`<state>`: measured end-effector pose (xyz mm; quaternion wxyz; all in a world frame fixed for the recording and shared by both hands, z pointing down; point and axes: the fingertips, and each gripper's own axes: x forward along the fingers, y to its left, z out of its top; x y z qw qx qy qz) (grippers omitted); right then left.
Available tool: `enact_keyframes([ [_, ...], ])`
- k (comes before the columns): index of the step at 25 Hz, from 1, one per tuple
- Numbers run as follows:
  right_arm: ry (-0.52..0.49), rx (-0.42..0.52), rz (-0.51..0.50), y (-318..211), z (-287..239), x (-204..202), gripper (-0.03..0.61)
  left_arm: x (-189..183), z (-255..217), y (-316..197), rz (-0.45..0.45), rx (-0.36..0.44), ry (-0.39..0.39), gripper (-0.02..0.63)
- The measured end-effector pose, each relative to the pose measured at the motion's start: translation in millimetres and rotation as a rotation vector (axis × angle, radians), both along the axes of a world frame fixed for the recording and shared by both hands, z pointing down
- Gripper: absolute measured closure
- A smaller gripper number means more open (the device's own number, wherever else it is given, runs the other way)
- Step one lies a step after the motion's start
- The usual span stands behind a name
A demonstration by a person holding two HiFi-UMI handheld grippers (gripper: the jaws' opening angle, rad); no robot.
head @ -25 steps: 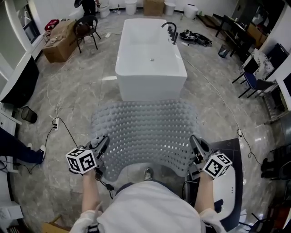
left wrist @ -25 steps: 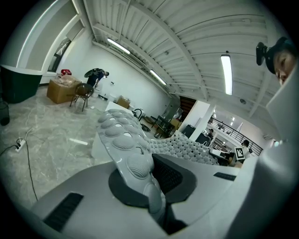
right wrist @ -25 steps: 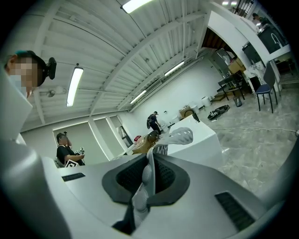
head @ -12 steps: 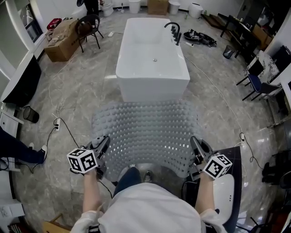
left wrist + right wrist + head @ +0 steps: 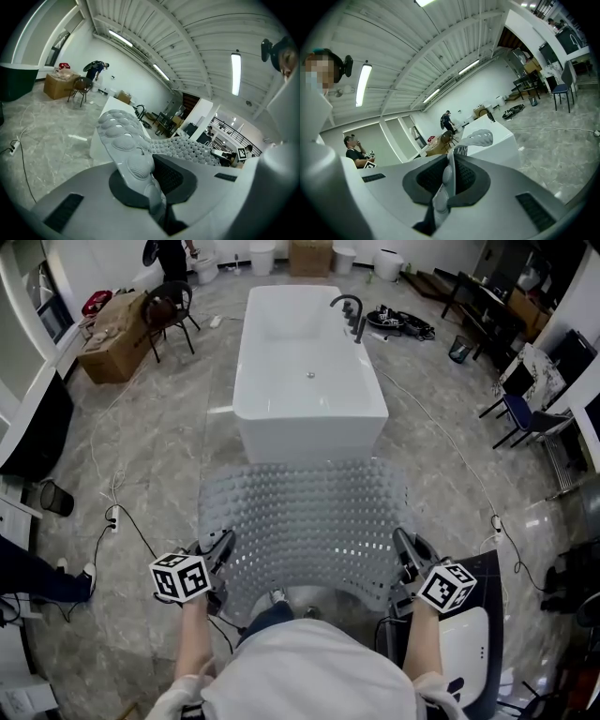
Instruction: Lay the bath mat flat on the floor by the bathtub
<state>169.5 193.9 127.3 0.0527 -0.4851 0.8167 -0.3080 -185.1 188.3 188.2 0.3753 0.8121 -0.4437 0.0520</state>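
Note:
A grey perforated bath mat (image 5: 305,521) with raised bumps hangs stretched between my two grippers, held above the marble floor just in front of the white bathtub (image 5: 307,362). My left gripper (image 5: 221,549) is shut on the mat's near left corner, and the mat (image 5: 129,150) runs out from between its jaws. My right gripper (image 5: 405,551) is shut on the near right corner, where the mat's edge (image 5: 480,137) curls up past the jaws. The mat's far edge reaches close to the tub's near end.
A cardboard box (image 5: 111,331) and a black chair (image 5: 167,306) stand at the left. Cables (image 5: 122,512) trail over the floor at the left and right. Chairs (image 5: 520,409) stand at the right. A white and dark device (image 5: 473,643) sits by my right side. A person (image 5: 173,254) stands far back.
The view has shifted a little towards the tub. Both grippers still hold the mat; the left one has moved slightly right and down in the view. A foot now shows under the mat.

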Motion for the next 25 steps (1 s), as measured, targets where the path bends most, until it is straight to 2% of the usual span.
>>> enact_keyframes([
  [15,0.016,-0.011,0.048,-60.6,6.2,-48.4,0.543,-45.9,12.3,-64.3,0.031,-0.010,0.029,0.571],
  [25,0.030,-0.031,0.056,-99.6,15.4,-38.5,0.543,-37.5,20.9,-106.6,0.040,-0.024,0.019,0.571],
])
